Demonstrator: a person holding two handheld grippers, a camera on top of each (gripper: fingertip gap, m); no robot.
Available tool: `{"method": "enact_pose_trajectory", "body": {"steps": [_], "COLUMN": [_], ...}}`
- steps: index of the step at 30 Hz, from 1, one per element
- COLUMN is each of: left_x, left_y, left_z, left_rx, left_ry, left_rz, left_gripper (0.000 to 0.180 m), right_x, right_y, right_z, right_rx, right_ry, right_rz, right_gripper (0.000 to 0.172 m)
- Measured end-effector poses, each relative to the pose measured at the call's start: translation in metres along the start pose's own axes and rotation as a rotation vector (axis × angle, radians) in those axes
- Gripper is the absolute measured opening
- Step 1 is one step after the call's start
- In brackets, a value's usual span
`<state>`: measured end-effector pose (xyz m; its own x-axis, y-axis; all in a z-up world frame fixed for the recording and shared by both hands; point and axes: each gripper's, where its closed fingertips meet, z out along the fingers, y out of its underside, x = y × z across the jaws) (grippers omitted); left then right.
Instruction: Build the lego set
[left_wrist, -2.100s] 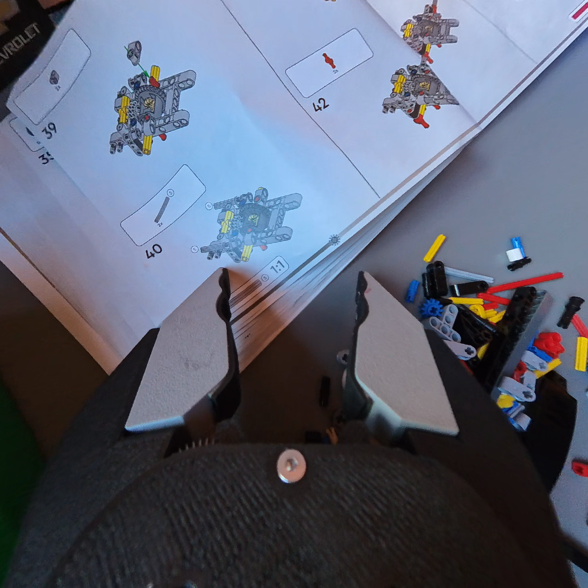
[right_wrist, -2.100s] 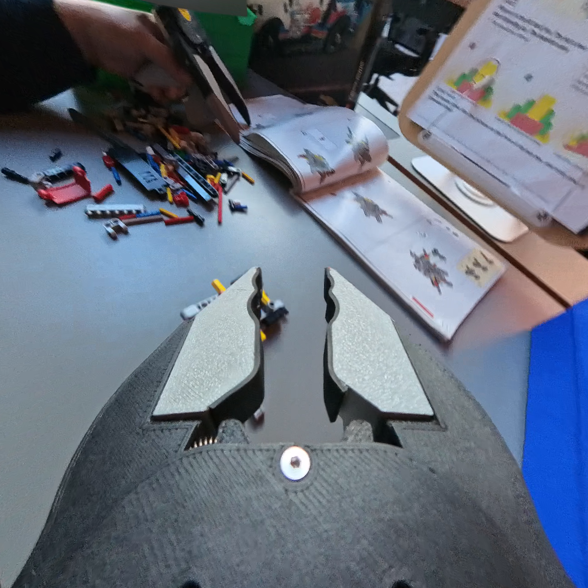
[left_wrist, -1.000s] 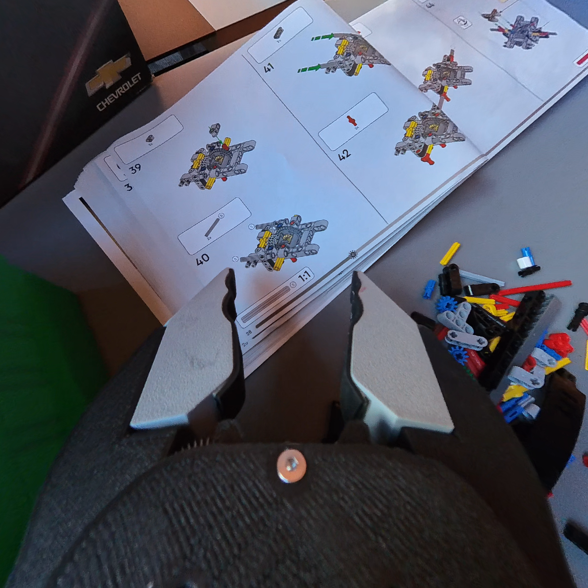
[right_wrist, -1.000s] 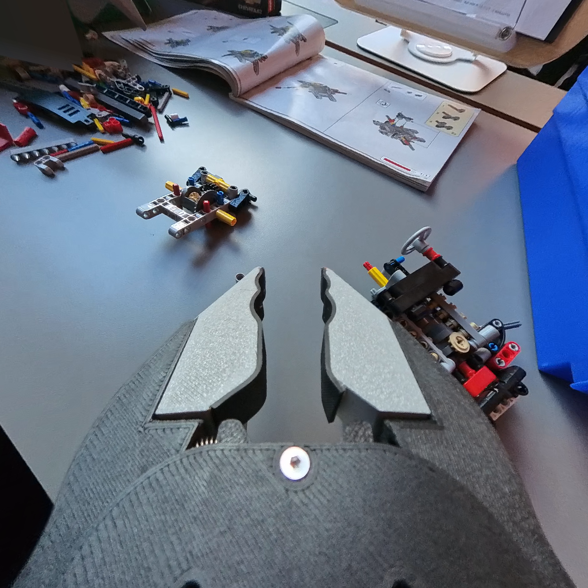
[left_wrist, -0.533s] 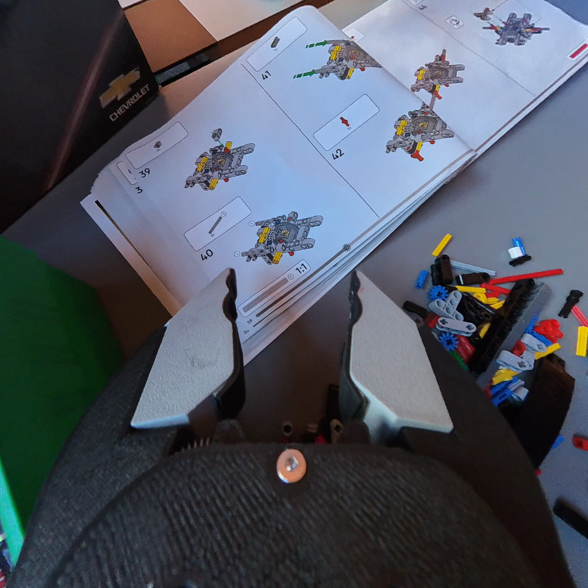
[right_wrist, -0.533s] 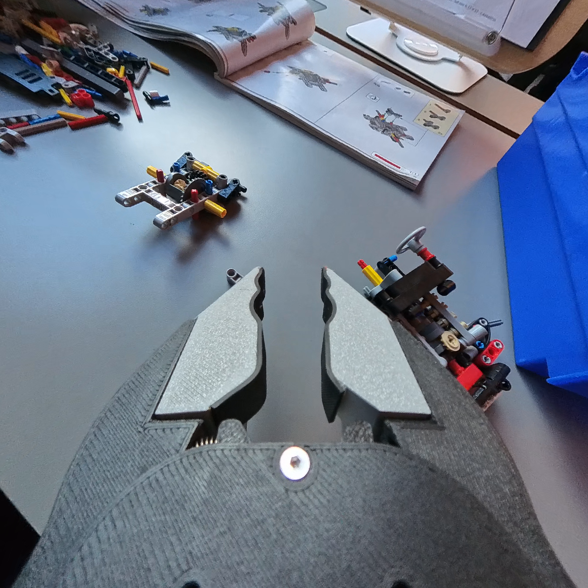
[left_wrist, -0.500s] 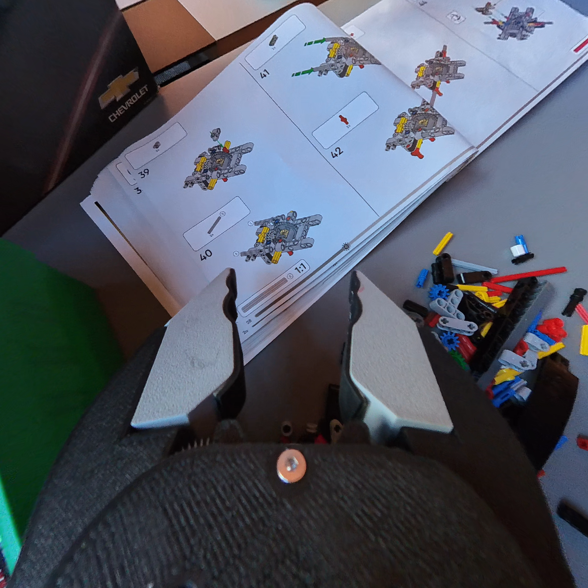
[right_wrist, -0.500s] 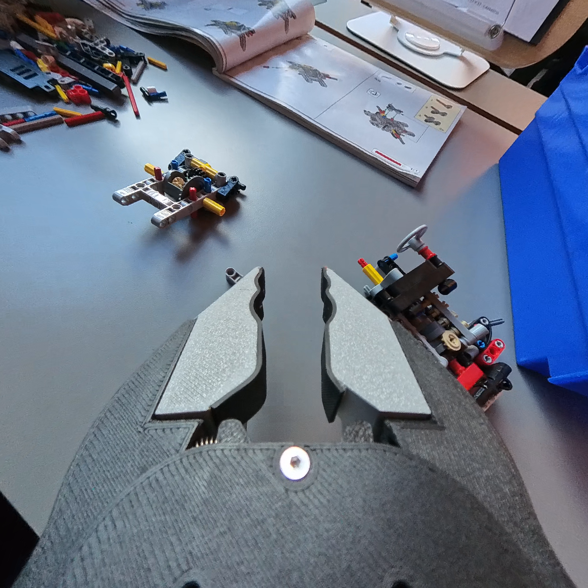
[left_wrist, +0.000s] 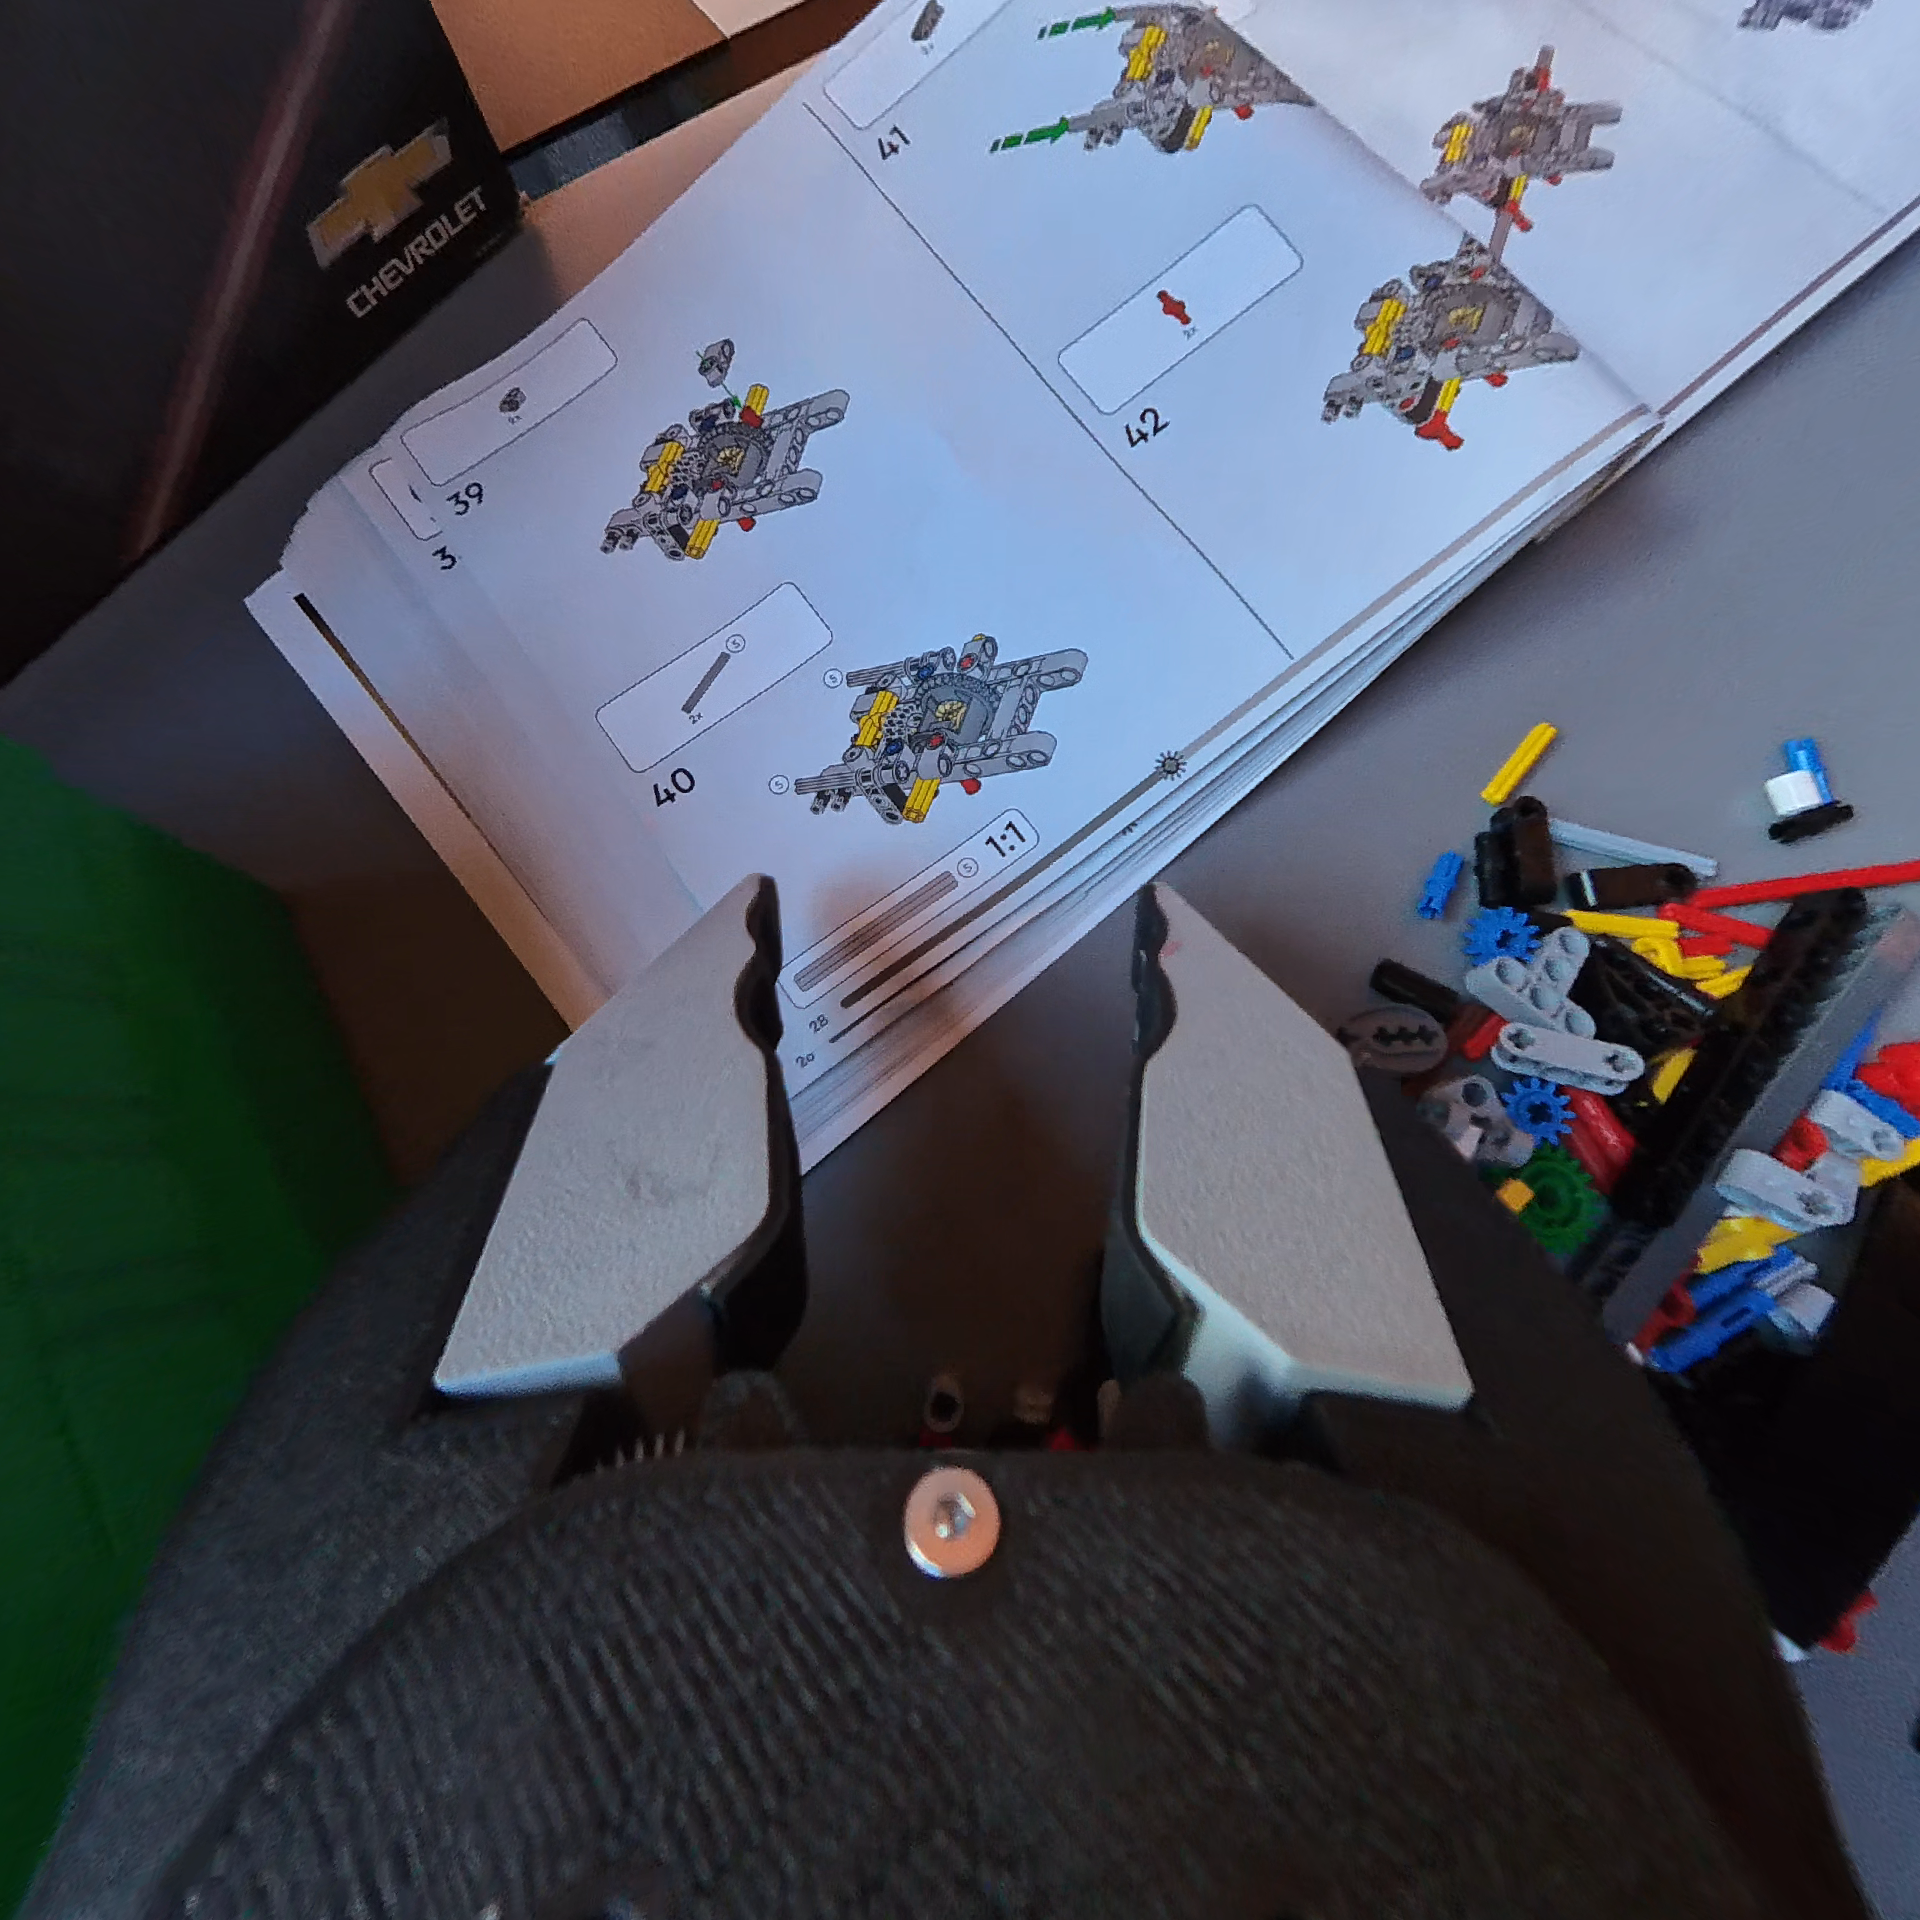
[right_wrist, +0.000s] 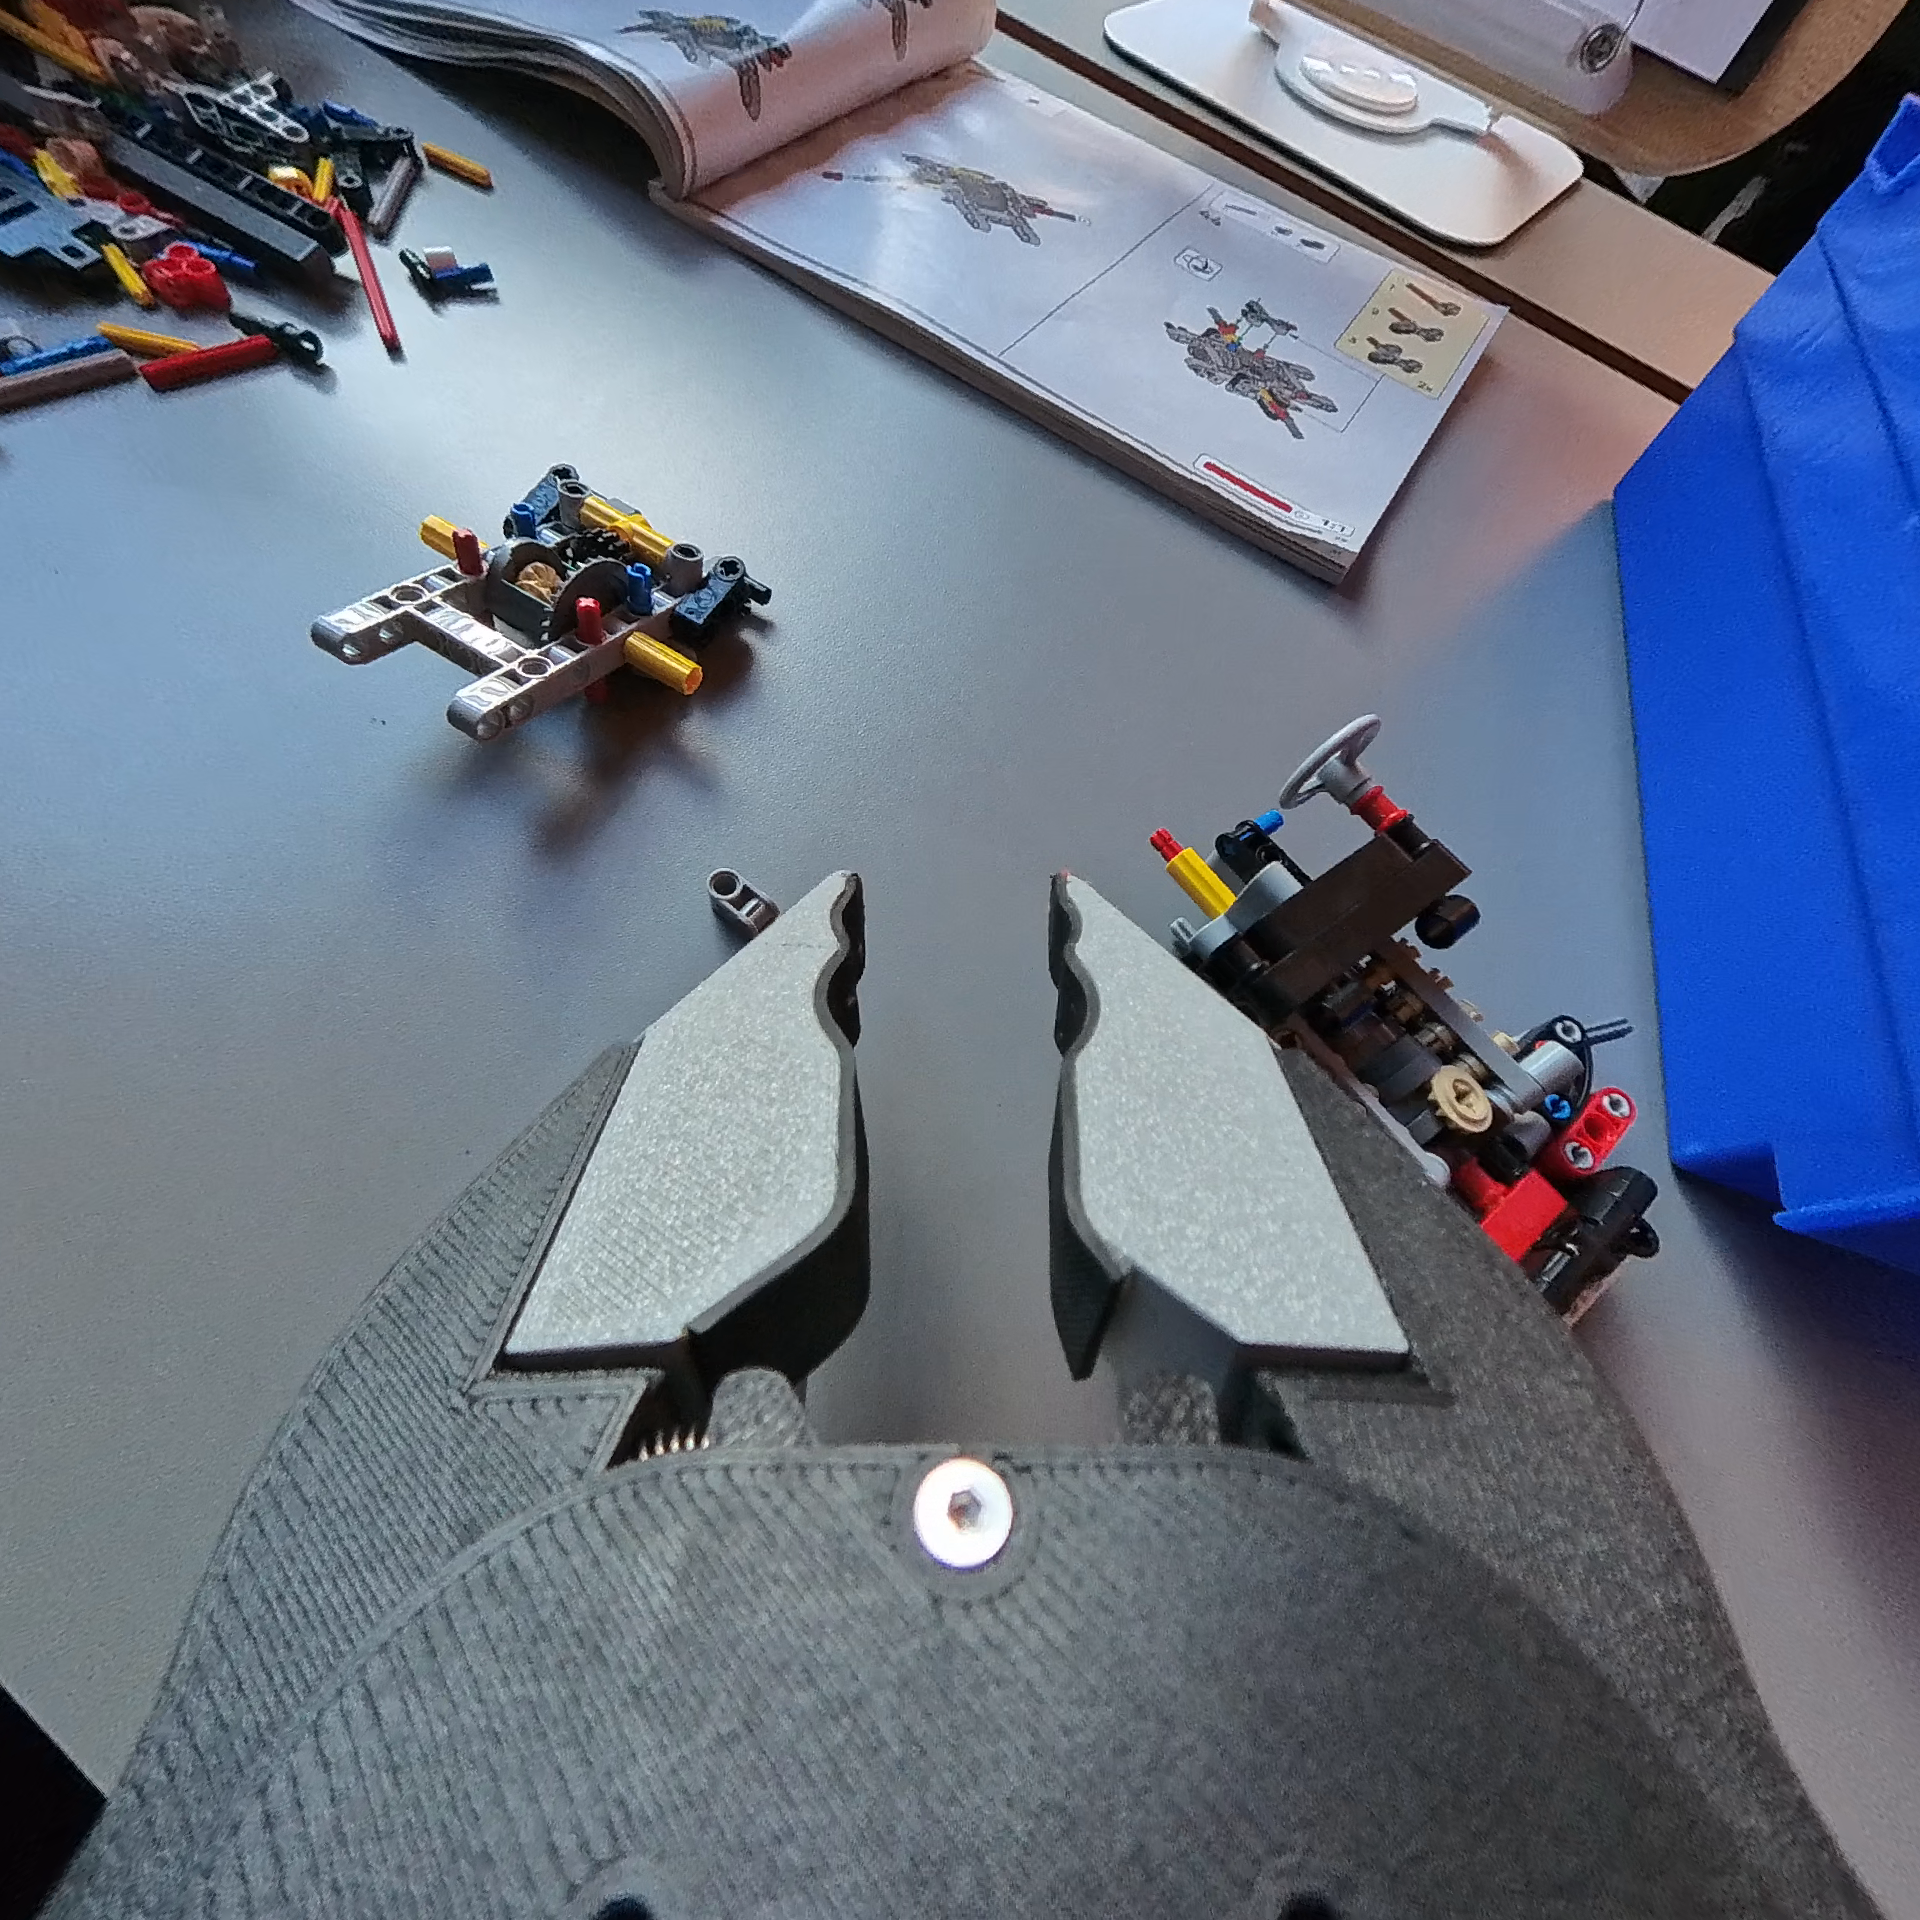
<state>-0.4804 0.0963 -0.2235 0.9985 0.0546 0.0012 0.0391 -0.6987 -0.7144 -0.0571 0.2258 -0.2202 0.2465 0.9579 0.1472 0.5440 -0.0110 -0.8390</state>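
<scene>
My left gripper (left_wrist: 951, 930) is open and empty, hovering over the near corner of an open instruction booklet (left_wrist: 935, 436) on the dark table. A pile of loose building-toy parts (left_wrist: 1662, 1018) lies to its right. My right gripper (right_wrist: 954, 914) is open and empty above the bare table. A small grey connector (right_wrist: 740, 896) lies just left of its left fingertip. A partly built model with a grey steering wheel (right_wrist: 1403, 997) stands beside its right finger. A flat grey frame assembly with yellow pins (right_wrist: 540, 603) lies farther off to the left.
A black box (left_wrist: 208, 260) stands beyond the booklet, and a green thing (left_wrist: 125, 1143) is at the left. In the right wrist view a blue bin (right_wrist: 1797, 675) stands at the right, a white stand base (right_wrist: 1351, 104) at the back, the booklet (right_wrist: 1039, 270) and loose parts (right_wrist: 187, 229) beyond. The left gripper's tips are roughly 45 cm from the right gripper's.
My left gripper drew nearer to the booklet, its jaws a little narrower. My right gripper crept forward toward the frame assembly and the model; it stays open and empty.
</scene>
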Motion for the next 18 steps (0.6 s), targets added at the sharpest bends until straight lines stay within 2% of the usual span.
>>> {"method": "enact_pose_trajectory", "body": {"steps": [11,18], "left_x": [0.007,0.011], "left_y": [0.002,0.000], "left_z": [0.004,0.003], "left_rx": [-0.010,0.007], "left_ry": [-0.003,0.043], "left_rz": [0.026,-0.020], "left_gripper": [0.065,0.065], "right_x": [0.014,0.014], "right_y": [0.001,0.005], "right_z": [0.002,0.005], "right_rx": [-0.007,-0.043], "right_ry": [0.056,0.074], "right_rz": [0.039,0.014], "right_gripper": [0.033,0.032]}}
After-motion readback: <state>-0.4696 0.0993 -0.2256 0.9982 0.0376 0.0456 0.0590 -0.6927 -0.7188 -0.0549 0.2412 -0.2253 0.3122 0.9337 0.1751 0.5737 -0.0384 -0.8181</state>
